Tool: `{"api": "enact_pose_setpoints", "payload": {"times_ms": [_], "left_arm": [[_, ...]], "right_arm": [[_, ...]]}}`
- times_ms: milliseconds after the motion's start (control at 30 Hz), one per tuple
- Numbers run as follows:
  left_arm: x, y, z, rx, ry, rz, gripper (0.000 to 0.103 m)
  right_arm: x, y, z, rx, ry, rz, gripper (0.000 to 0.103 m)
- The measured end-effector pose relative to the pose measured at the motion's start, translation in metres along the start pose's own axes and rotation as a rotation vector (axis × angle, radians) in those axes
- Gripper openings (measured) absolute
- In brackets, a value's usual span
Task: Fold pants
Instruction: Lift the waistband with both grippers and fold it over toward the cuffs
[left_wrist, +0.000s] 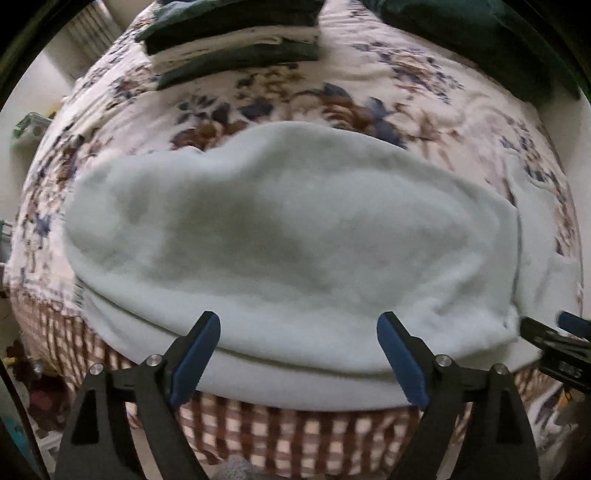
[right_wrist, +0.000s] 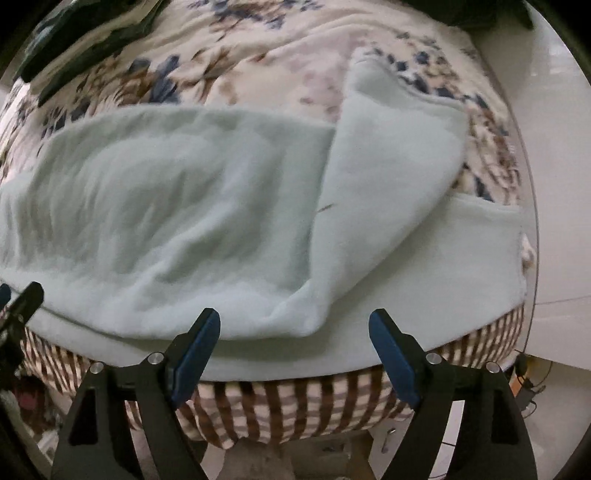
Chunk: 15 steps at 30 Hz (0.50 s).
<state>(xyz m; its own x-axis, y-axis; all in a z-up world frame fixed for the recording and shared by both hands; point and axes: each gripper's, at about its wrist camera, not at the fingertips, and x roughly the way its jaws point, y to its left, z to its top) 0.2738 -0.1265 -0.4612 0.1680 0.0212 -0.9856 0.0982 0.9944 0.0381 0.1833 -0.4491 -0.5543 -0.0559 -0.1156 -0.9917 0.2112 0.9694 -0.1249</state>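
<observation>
Pale mint fleece pants (left_wrist: 288, 236) lie folded over on the flowered bed cover, their near edge along the bed's front. In the right wrist view the same pants (right_wrist: 166, 221) show an upper layer over a lower one, with one flap (right_wrist: 395, 155) turned up toward the far right. My left gripper (left_wrist: 298, 332) hangs open above the near edge of the pants, with nothing pinched between its blue pads. My right gripper (right_wrist: 294, 330) is open too, over the near hem where the layers overlap. The right gripper's tip (left_wrist: 561, 332) shows at the left view's right edge.
A stack of folded dark and white clothes (left_wrist: 236, 44) sits at the far side of the bed. Dark green cloth (left_wrist: 480, 40) lies at the far right. A brown checked sheet (left_wrist: 295, 435) hangs down the bed's front. Clutter lies on the floor at the left (left_wrist: 33, 398).
</observation>
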Motion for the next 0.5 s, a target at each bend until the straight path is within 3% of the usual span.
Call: {"api": "enact_pose_setpoints", "payload": {"times_ms": [133,233,400,433,467,500], "left_arm": [[0.015,0.001,0.021,-0.020,0.001,0.080,0.087],[0.022,0.005,0.033,-0.044,-0.007,0.130,0.087],[0.038,0.008,0.045,-0.070,0.005,0.173,0.087],[0.040,0.007,0.045,-0.069,0.011,0.176,0.087],[0.042,0.006,0.045,-0.067,0.017,0.176,0.087],[0.042,0.005,0.044,-0.064,0.017,0.178,0.087]], "right_arm": [[-0.001,-0.017,0.046,0.094,-0.018,0.044,0.085],[0.012,-0.031,0.108,0.159,-0.045,0.052,0.085],[0.068,-0.031,0.202,0.176,0.000,0.016,0.081],[0.080,-0.032,0.211,0.172,0.025,0.017,0.075],[0.090,-0.037,0.213,0.185,0.060,0.051,0.056],[0.094,-0.048,0.210,0.226,0.074,0.087,0.019]]}}
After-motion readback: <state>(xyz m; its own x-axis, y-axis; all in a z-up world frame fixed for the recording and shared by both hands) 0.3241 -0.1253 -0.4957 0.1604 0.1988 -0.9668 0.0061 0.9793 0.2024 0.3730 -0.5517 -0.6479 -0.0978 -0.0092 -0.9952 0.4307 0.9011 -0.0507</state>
